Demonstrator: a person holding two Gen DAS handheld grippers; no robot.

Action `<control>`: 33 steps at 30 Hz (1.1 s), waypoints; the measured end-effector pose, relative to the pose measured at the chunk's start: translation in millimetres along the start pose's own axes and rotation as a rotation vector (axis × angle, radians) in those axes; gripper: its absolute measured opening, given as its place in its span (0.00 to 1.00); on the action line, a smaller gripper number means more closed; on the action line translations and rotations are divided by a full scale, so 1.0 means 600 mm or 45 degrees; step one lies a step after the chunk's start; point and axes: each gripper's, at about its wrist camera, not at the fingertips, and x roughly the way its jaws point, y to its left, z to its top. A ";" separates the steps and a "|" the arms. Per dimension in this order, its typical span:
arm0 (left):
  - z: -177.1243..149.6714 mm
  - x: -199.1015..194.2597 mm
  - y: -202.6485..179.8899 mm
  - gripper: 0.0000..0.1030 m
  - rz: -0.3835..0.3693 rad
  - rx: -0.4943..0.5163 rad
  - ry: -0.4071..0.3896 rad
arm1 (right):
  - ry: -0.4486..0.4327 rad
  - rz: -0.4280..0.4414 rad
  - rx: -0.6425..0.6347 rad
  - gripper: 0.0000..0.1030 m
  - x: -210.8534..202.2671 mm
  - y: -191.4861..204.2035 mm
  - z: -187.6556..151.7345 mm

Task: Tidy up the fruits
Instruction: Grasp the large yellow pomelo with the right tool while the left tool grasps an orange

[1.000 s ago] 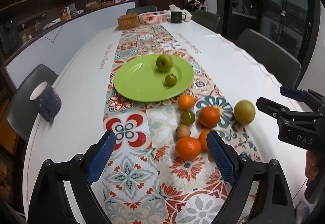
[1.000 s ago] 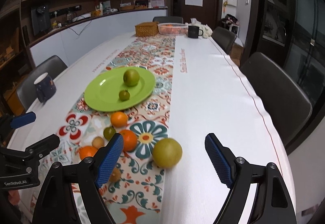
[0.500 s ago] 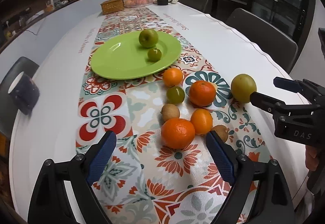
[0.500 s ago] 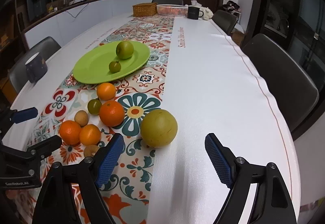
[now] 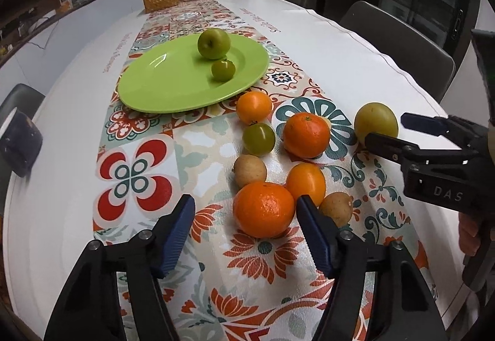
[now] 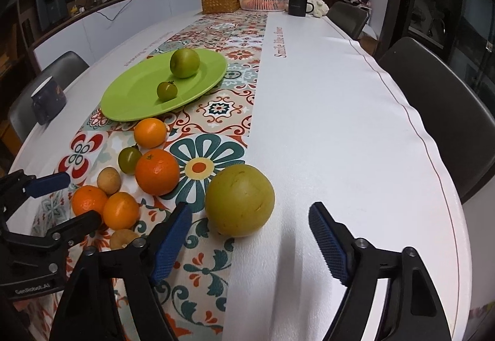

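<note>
A green plate (image 5: 173,84) (image 6: 136,96) holds a green apple (image 5: 214,43) (image 6: 184,62) and a small green fruit (image 5: 223,70) (image 6: 167,90). In front of it several loose fruits lie on the patterned runner. My left gripper (image 5: 246,215) is open, its jaws either side of a large orange (image 5: 263,209) (image 6: 89,200), not touching it. My right gripper (image 6: 249,228) (image 5: 391,132) is open, just short of a big yellow-green fruit (image 6: 240,199) (image 5: 376,123). Another large orange (image 5: 306,135) (image 6: 157,171) lies between them.
A dark mug (image 5: 18,143) (image 6: 48,99) stands at the table's left edge. A wicker box (image 6: 220,2), a pink basket (image 6: 263,2) and a black mug (image 6: 297,6) stand at the far end. Chairs (image 6: 433,99) line the right side.
Both grippers have moved forward and down toward the fruit. The left jaws now flank the large orange; the right jaws have neared the yellow-green fruit. Both stayed open.
</note>
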 end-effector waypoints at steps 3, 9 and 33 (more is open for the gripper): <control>0.001 0.000 0.001 0.60 -0.020 -0.005 -0.001 | 0.011 0.014 0.010 0.69 0.009 0.000 0.003; 0.004 0.002 0.001 0.49 -0.071 -0.018 0.001 | 0.044 0.036 0.031 0.59 0.024 0.001 0.004; 0.004 -0.011 0.016 0.40 -0.127 -0.076 -0.034 | -0.001 0.114 -0.006 0.48 -0.034 0.049 -0.004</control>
